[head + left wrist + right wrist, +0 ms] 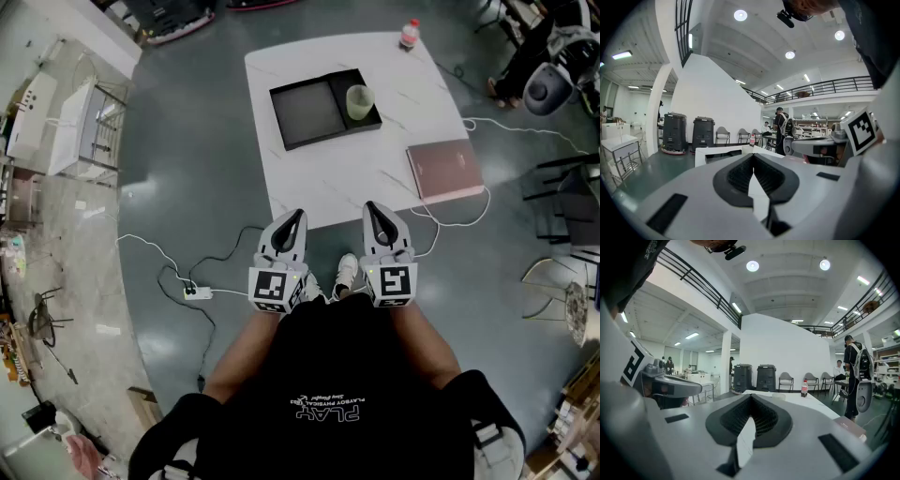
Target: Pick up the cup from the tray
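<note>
I held both grippers low in front of me, short of the table's [356, 187] near edge and side by side. My left gripper [296, 216] was closed, its pads meeting along a thin seam with nothing between them. My right gripper [371, 207] was closed and empty too. Both pointed out across the table.

The cup [360, 101] stood in the right end of the black tray [305, 114], close to the tray's right rim. It was upright: long axis vertical, open mouth facing up, base flat on the tray floor. The rest of the tray was bare. The tray lay on the far half of the table, turned slightly askew to the table's edges, well apart from both grippers.

A bottle [409, 34] stood upright by the far edge, and a pink book [444, 169] lay flat at the right corner.
</note>
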The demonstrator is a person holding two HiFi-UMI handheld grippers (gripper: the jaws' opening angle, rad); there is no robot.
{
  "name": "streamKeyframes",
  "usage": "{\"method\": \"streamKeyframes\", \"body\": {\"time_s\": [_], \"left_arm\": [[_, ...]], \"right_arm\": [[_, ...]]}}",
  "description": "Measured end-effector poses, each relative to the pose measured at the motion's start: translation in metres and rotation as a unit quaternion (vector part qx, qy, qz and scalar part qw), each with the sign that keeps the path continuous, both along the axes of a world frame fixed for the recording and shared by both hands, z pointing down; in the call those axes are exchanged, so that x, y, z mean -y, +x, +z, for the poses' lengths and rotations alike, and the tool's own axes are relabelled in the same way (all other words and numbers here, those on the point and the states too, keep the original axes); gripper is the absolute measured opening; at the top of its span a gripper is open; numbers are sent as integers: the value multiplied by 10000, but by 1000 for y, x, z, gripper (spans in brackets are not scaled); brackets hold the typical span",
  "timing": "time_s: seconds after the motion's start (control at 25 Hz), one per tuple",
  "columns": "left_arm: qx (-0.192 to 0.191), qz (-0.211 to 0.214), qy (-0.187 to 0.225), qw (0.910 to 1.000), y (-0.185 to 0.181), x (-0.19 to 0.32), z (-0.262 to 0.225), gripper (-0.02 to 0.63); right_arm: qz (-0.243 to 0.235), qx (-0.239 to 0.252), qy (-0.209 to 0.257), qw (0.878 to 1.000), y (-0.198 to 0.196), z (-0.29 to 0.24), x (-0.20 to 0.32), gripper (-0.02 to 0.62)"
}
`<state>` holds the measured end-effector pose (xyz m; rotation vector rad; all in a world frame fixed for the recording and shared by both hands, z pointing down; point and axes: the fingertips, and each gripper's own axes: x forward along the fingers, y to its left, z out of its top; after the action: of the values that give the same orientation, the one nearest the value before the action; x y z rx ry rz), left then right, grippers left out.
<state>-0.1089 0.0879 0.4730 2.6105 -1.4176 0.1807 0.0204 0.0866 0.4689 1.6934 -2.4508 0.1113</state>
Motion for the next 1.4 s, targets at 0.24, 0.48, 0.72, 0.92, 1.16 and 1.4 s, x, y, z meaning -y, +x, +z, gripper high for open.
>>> {"method": "streamKeyframes", "body": {"time_s": [0.24, 0.48, 0.72, 0.92, 1.16, 1.4], "left_arm": [[1, 40, 70, 10000, 2, 2, -1, 8], [-22, 61, 64, 10000, -1, 3, -2, 8], [-21, 145, 116, 9998, 0, 3, -3, 8], [-82, 195, 125, 9997, 0, 4, -6, 8], [-155, 235, 212, 9994, -3, 7, -11, 8], [-177, 348, 238, 9990, -10, 6, -12, 8]], "right_arm": [[-9, 29, -13, 10000, -1, -1, -2, 8], [36, 15, 50, 10000, -4, -3, -2, 8], [177, 130, 154, 9996, 0, -3, -3, 9], [246, 77, 129, 9996, 0, -5, -3, 9], [273, 77, 121, 9995, -5, -5, -1, 9], [445, 131, 112, 9989, -10, -6, -4, 9]]}}
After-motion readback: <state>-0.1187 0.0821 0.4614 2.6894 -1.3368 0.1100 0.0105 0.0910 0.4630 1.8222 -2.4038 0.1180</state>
